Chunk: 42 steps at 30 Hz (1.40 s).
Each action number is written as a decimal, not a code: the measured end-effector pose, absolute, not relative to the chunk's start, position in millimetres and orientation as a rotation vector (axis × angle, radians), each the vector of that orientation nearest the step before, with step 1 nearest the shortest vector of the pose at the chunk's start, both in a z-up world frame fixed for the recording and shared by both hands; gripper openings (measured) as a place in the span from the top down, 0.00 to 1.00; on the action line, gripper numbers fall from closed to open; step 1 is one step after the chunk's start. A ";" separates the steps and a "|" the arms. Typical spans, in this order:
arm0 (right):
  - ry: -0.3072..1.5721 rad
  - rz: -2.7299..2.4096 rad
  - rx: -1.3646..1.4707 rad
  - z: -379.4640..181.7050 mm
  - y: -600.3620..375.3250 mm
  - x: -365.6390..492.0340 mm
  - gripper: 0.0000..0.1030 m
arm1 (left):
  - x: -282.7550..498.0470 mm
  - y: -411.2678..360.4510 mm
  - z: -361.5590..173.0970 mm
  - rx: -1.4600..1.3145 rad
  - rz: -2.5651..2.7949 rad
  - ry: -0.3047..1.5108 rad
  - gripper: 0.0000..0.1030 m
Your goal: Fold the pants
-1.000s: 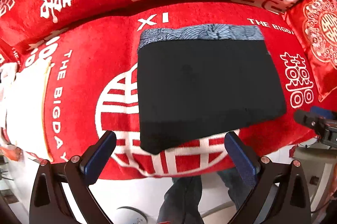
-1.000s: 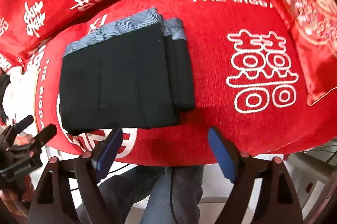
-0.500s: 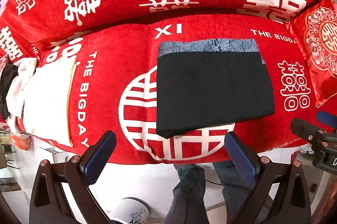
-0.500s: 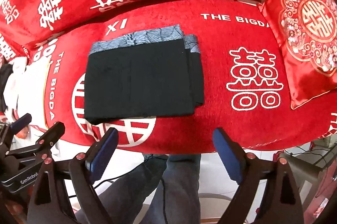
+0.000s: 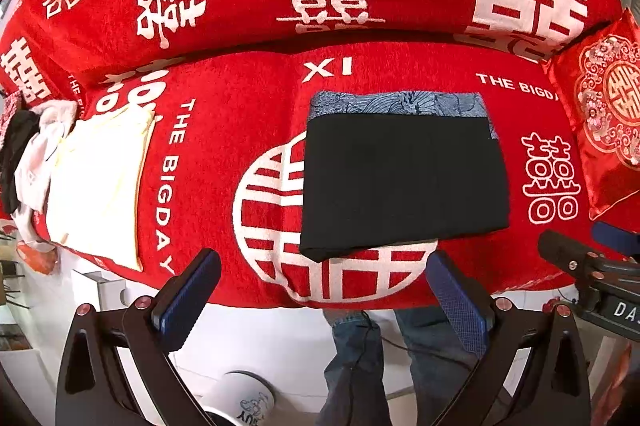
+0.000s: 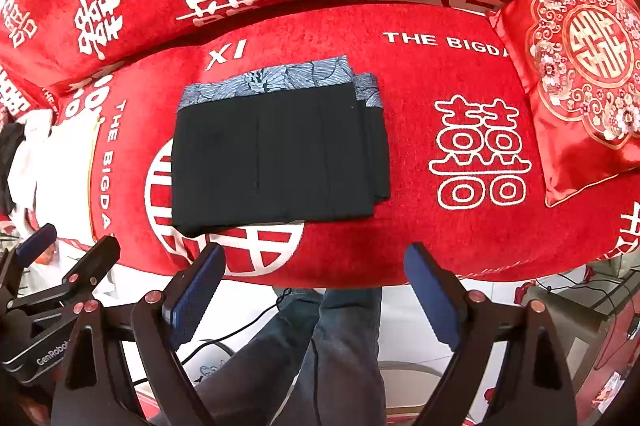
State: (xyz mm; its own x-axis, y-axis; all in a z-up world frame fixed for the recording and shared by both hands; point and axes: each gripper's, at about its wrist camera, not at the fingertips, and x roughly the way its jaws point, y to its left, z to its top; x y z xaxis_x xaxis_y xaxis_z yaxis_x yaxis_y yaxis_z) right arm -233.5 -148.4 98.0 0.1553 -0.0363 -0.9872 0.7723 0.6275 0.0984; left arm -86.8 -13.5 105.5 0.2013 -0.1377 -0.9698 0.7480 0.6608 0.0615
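Lying flat on the seat of the red plush sofa cover with white wedding characters (image 5: 248, 130), the black pants with a grey patterned waistband (image 5: 404, 182) form a compact rectangle, waistband toward the backrest, and I judge the folding done. From my right side the stacked layers step out along the bundle's right edge (image 6: 376, 146), which tells me the legs were doubled over there. My left gripper (image 5: 324, 302) hangs off the sofa's front edge, its blue pads spread wide with nothing between them; the pants sit ahead of it, apart from both fingers. My right gripper (image 6: 316, 290) is likewise spread and empty, the bundle ahead and slightly to its left. A folded cream cloth (image 5: 100, 186) lies well to the left, and a red embroidered satin cushion (image 6: 580, 78) rests at the right end.
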 end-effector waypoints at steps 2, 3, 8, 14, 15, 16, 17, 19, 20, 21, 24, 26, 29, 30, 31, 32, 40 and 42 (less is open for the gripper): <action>1.298 -0.651 0.708 99.1 -147.0 -231.8 0.10 | -86.2 -12.5 107.8 0.605 -0.674 1.218 0.00; 1.298 -0.651 0.707 99.6 -146.4 -231.1 0.10 | -86.0 -12.3 108.3 0.604 -0.675 1.219 0.00; 1.303 -0.662 0.691 102.2 -143.2 -227.8 0.10 | -86.0 -12.0 110.0 0.605 -0.679 1.222 0.00; 1.300 -0.672 0.682 107.0 -142.7 -225.7 0.10 | -87.2 -13.2 112.5 0.609 -0.681 1.221 0.00; 1.299 -0.675 0.679 108.1 -142.8 -225.3 0.10 | -87.3 -13.2 112.9 0.608 -0.682 1.221 0.00; 1.298 -0.676 0.679 108.5 -142.6 -225.1 0.10 | -87.2 -13.6 113.0 0.606 -0.683 1.220 0.00; 1.297 -0.676 0.678 109.1 -142.1 -224.6 0.10 | -87.1 -14.0 113.5 0.604 -0.683 1.220 0.00; 1.296 -0.677 0.675 109.9 -142.0 -223.8 0.10 | -86.8 -14.1 114.1 0.603 -0.683 1.221 0.00; 1.297 -0.678 0.672 110.4 -141.9 -223.4 0.10 | -86.6 -14.0 114.1 0.604 -0.685 1.222 0.00; 1.296 -0.679 0.671 110.8 -142.5 -223.3 0.10 | -86.8 -14.2 114.7 0.604 -0.684 1.224 0.00; 1.293 -0.681 0.673 111.7 -142.9 -223.6 0.10 | -86.5 -13.9 114.8 0.607 -0.685 1.219 0.00; 1.293 -0.685 0.672 112.2 -143.3 -223.5 0.10 | -86.5 -14.0 114.2 0.604 -0.685 1.220 0.00; 1.292 -0.689 0.673 112.6 -144.2 -223.3 0.10 | -86.0 -15.1 114.5 0.606 -0.687 1.220 0.00; 1.291 -0.689 0.672 112.7 -144.5 -223.1 0.10 | -86.1 -15.1 114.5 0.606 -0.687 1.220 0.00; 1.292 -0.688 0.670 112.6 -144.9 -222.9 0.10 | -85.7 -15.7 114.7 0.608 -0.688 1.221 0.00; 1.294 -0.688 0.670 112.6 -145.2 -222.7 0.10 | -85.4 -16.0 115.0 0.610 -0.689 1.222 0.00; 1.294 -0.691 0.669 112.7 -146.3 -222.2 0.10 | -85.1 -18.9 113.8 0.614 -0.698 1.225 0.00; 1.294 -0.691 0.671 112.7 -145.9 -222.2 0.10 | -85.8 -19.8 113.7 0.613 -0.703 1.223 0.00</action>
